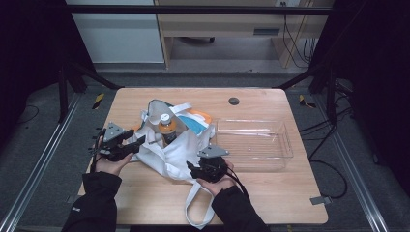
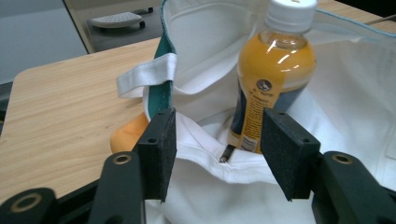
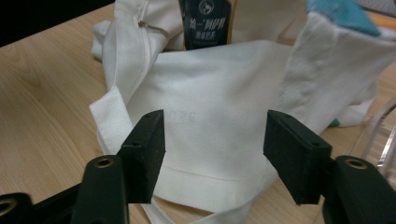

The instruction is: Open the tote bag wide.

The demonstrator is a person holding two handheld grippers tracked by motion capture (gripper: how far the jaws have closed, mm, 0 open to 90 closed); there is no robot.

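Bottle of orange drink with white cap (image 2: 273, 74) stands upright inside white cloth tote bag (image 1: 176, 147), long axis vertical. Left gripper (image 1: 137, 140) sits nearer, jaws apart on nothing, bottle just ahead, toward its right jaw. Right gripper (image 1: 192, 169), jaws likewise released, faces bag's near side; bottle beyond cloth.

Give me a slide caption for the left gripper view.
Open tongs face a white cloth bag holding an orange drink bottle.
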